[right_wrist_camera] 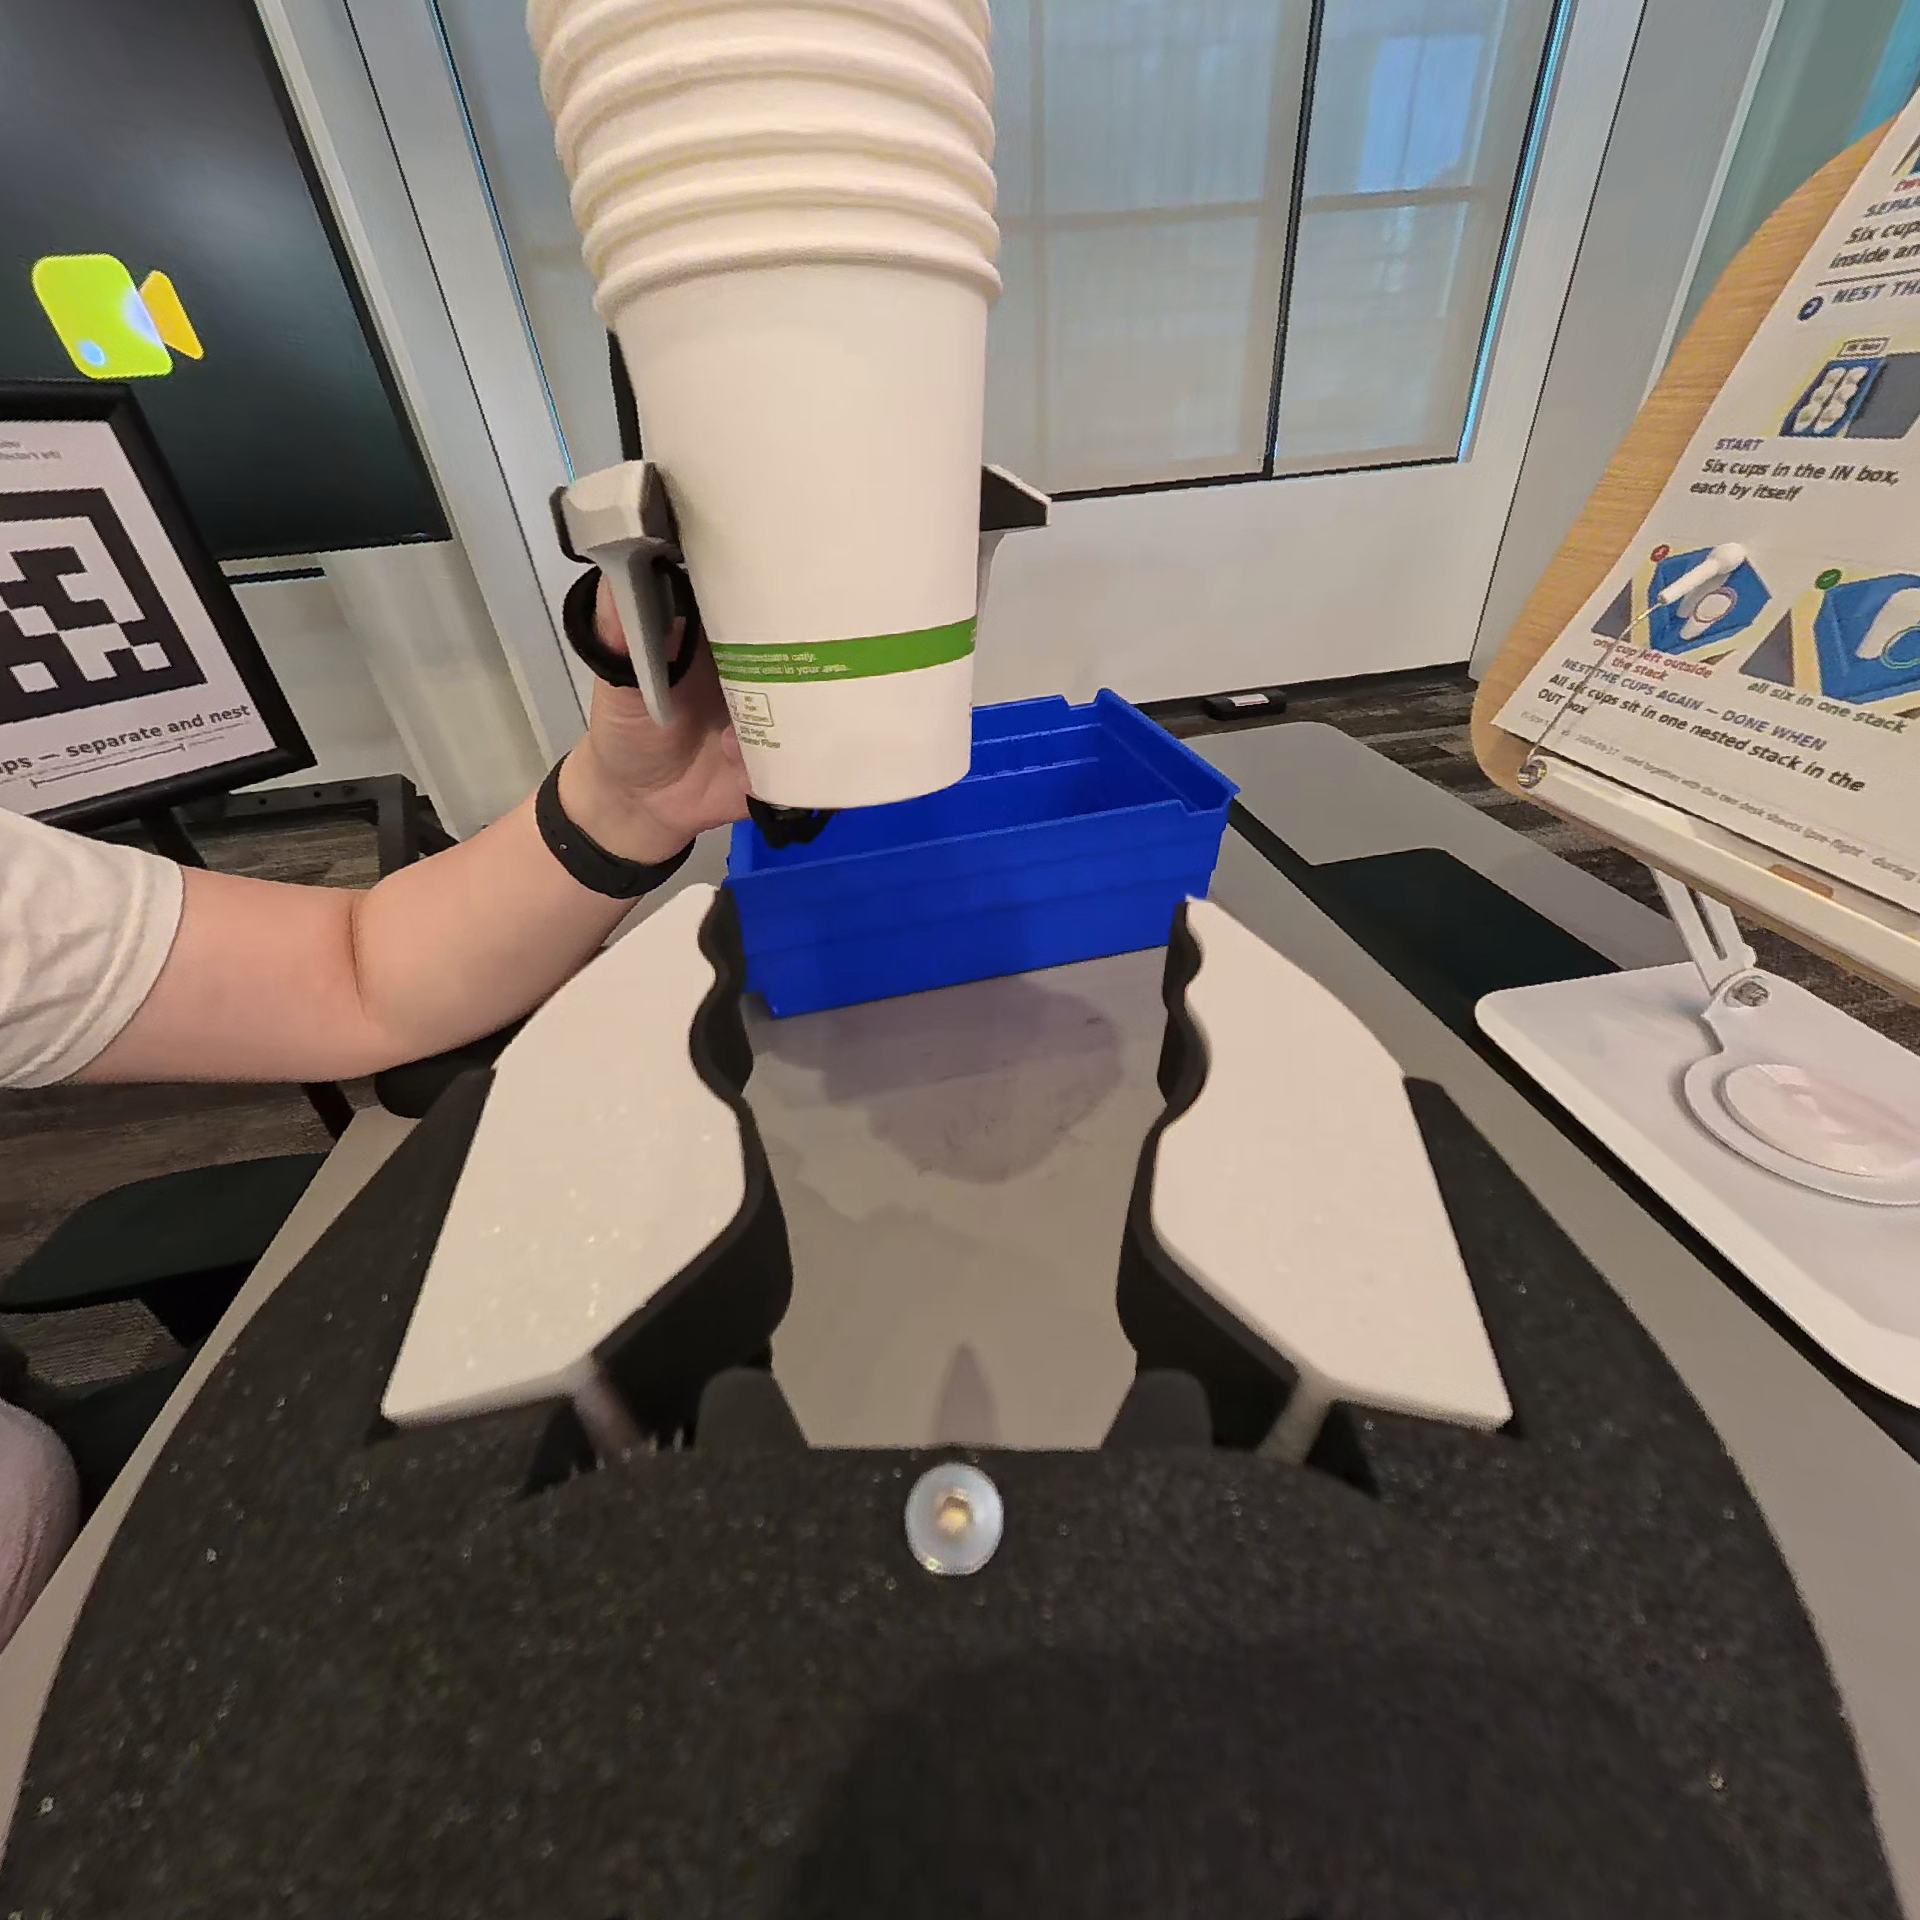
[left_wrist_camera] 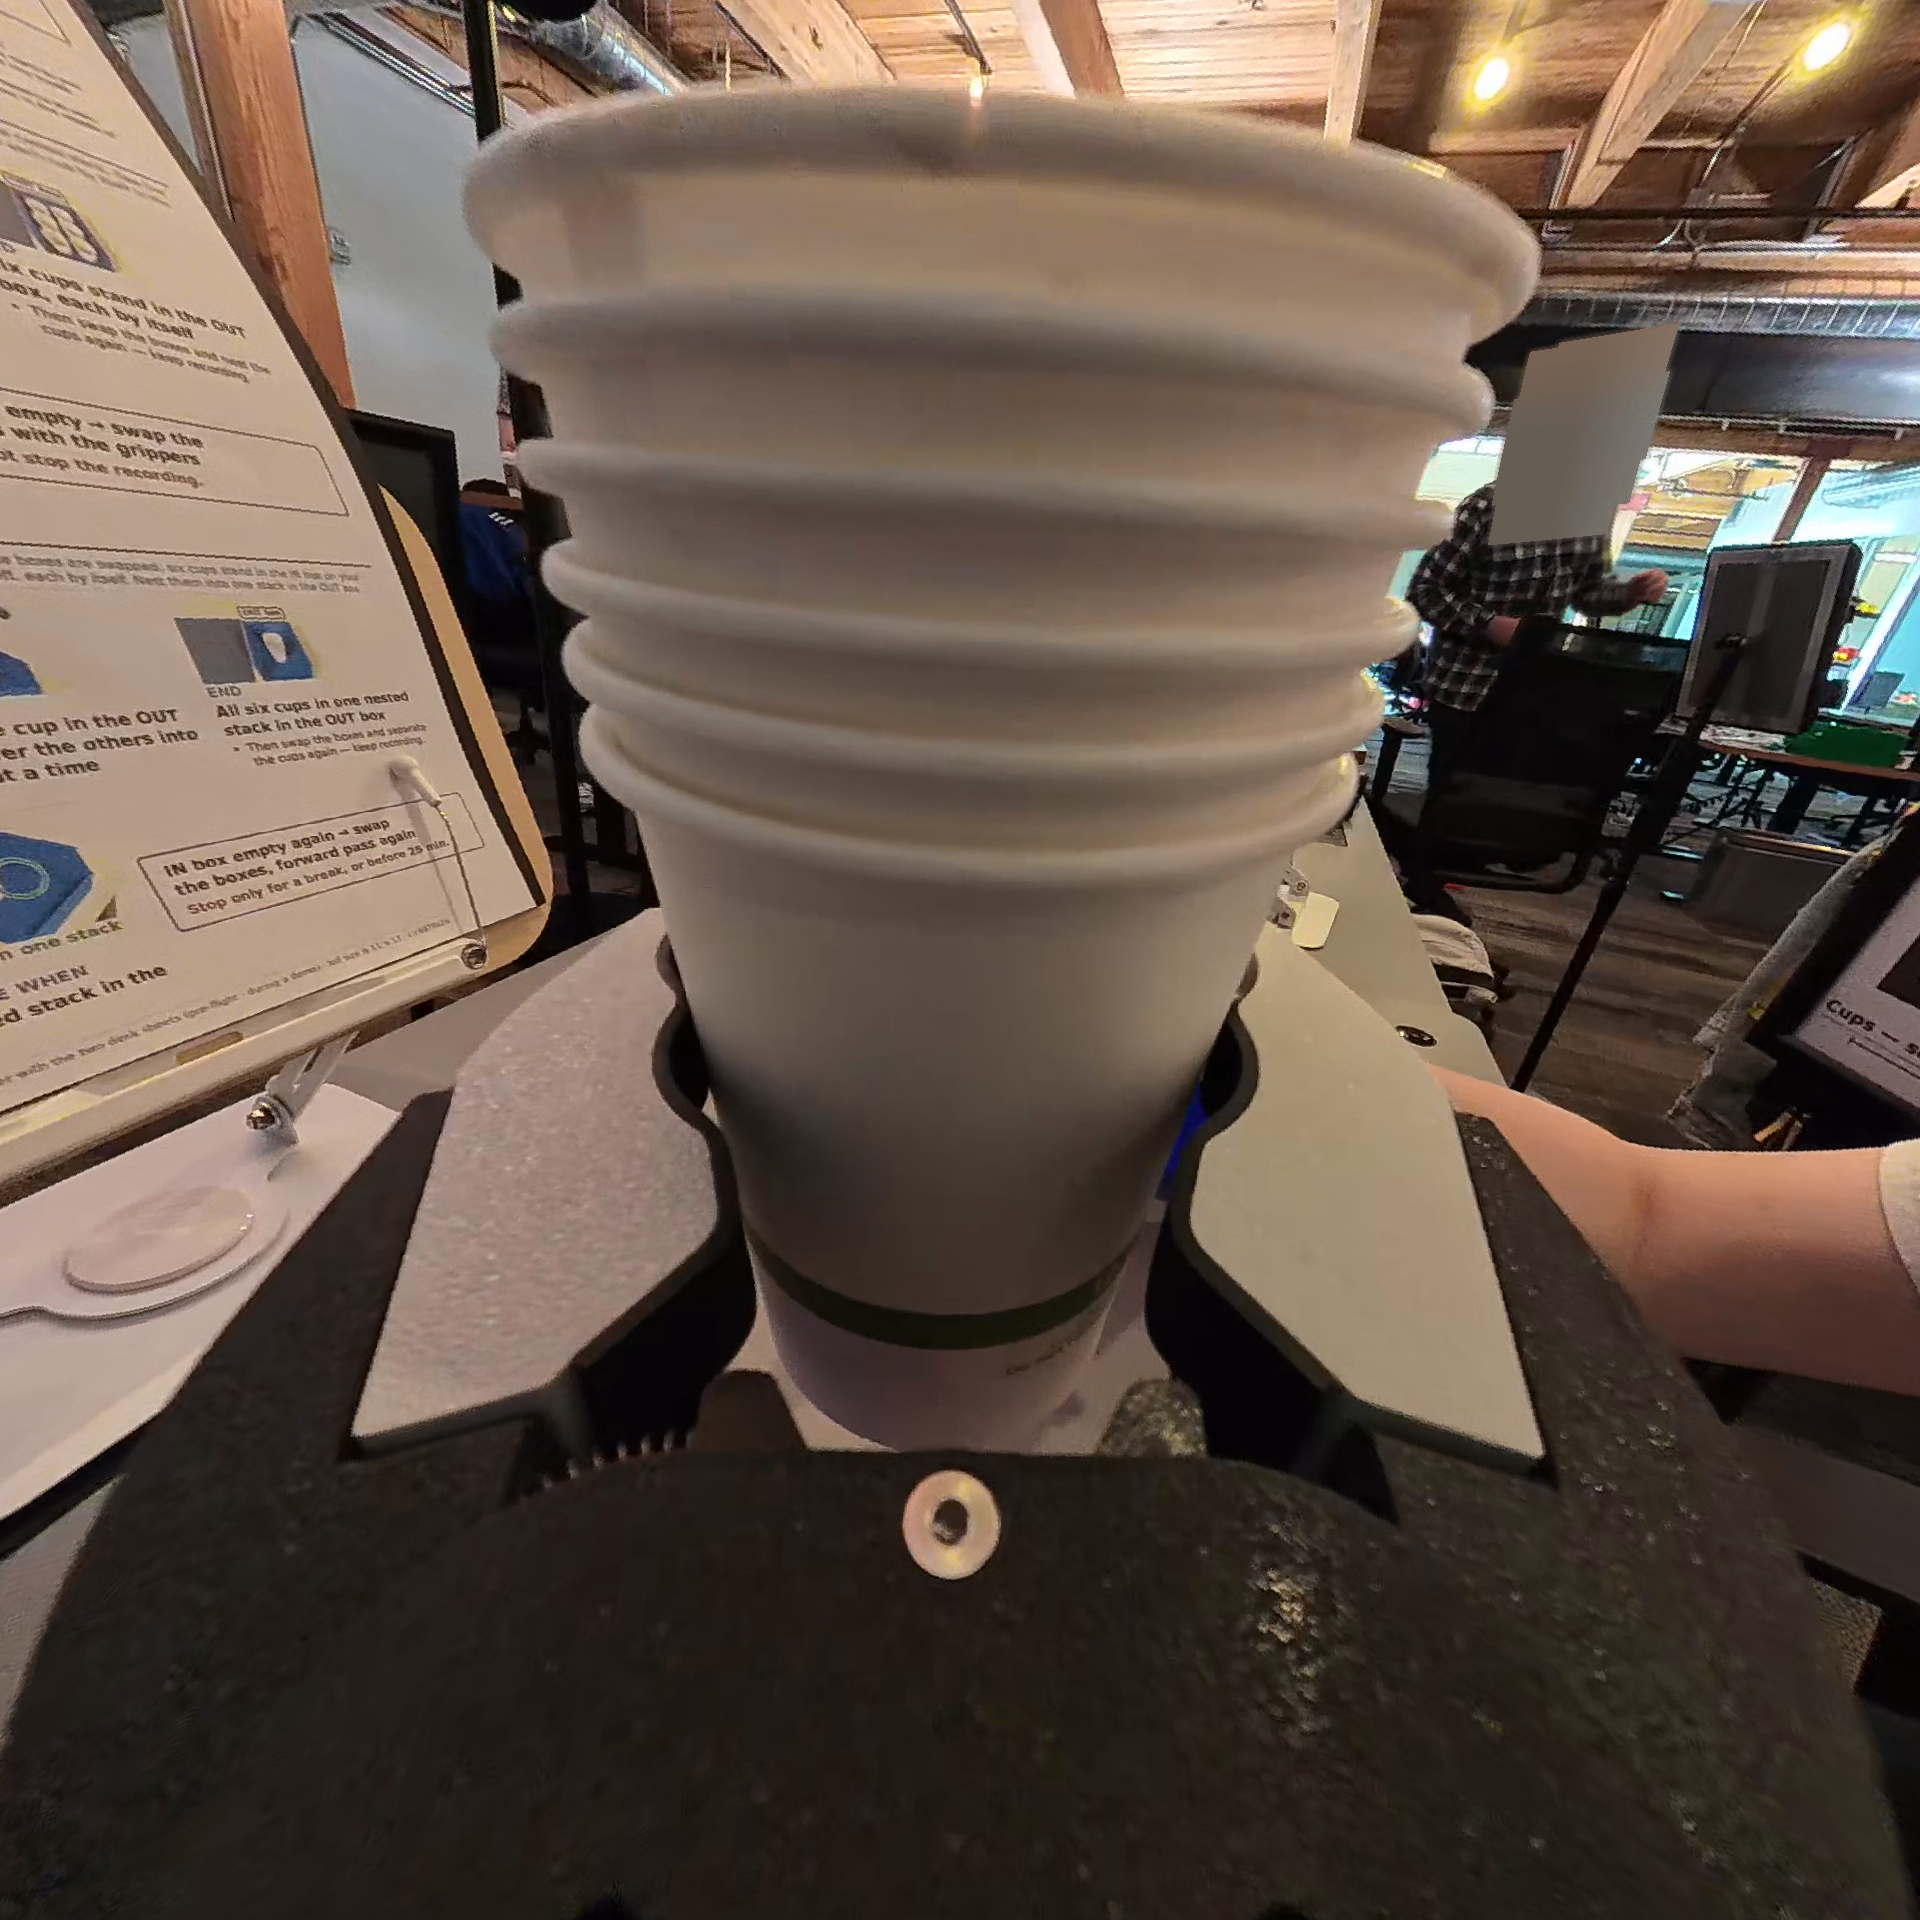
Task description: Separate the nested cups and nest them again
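A nested stack of several white paper cups [left_wrist_camera: 966, 644] with a green band near the base fills the left wrist view. My left gripper [left_wrist_camera: 951, 1049] is shut on the outermost cup's lower body and holds the stack upright in the air. In the right wrist view the same cup stack [right_wrist_camera: 810, 416] hangs above a blue box [right_wrist_camera: 977, 894], with the left gripper [right_wrist_camera: 821, 530] around it. My right gripper [right_wrist_camera: 951, 997] is open and empty, low over the grey table [right_wrist_camera: 956, 1247], just in front of the blue box.
An instruction board on a white stand [right_wrist_camera: 1766, 540] is at the right of the table and also shows in the left wrist view [left_wrist_camera: 208, 623]. A framed sign [right_wrist_camera: 94, 623] stands at the left. A person's forearm [right_wrist_camera: 416, 935] reaches in from the left.
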Motion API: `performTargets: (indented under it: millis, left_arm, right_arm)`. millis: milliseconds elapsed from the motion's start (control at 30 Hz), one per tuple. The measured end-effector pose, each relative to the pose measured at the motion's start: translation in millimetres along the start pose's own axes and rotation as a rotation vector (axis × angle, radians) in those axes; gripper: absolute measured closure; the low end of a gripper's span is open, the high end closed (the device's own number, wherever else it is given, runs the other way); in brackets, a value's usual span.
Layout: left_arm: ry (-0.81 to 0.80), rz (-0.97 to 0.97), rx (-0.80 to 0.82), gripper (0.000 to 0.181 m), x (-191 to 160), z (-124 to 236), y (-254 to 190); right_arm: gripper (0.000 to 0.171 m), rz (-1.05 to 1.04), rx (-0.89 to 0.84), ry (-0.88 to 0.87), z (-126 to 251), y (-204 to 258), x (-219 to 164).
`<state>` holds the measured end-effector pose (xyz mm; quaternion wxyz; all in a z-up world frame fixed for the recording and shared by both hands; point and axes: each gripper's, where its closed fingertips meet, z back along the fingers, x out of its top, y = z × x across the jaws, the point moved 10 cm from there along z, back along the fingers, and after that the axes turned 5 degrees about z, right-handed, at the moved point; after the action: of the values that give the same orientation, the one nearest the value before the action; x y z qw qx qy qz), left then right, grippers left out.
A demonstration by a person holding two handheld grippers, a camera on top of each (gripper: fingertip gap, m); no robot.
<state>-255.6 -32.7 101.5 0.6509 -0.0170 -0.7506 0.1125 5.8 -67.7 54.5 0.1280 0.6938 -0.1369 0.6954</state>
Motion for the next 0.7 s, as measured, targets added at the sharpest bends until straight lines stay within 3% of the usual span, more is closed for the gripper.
performTargets:
  millis: [700]
  left_arm:
    - [0.056,0.017,-0.05,0.086,-21.9,-19.9,-3.2]
  right_arm:
    - [0.102,0.002,-0.016,0.007,2.6,-3.7,-3.0]
